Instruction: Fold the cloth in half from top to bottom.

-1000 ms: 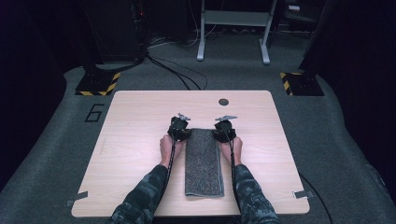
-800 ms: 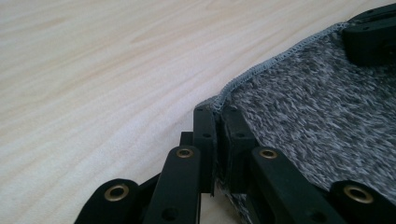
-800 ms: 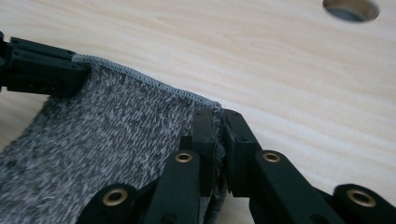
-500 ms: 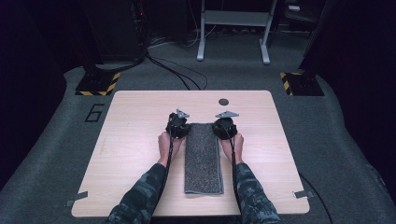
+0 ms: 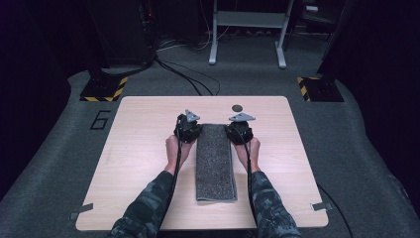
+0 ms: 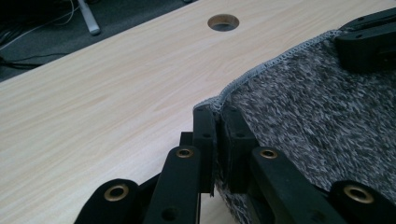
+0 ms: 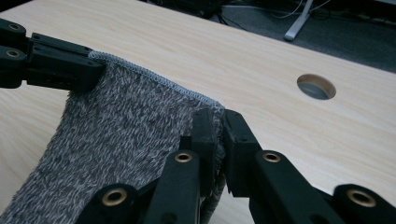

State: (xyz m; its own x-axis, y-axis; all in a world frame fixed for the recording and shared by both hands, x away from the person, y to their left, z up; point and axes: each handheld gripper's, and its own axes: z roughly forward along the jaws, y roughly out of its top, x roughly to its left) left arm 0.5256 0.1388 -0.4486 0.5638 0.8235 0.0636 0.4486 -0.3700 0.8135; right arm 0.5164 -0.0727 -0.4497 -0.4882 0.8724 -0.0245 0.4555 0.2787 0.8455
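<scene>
High view showed the left gripper and right gripper each pinching a far corner of the towel; uneven lifting could slip a corner free.

A single large digit "6" is marked in dark on the grey floor, just beside the desk's far left corner. No other readable text appears.
</scene>
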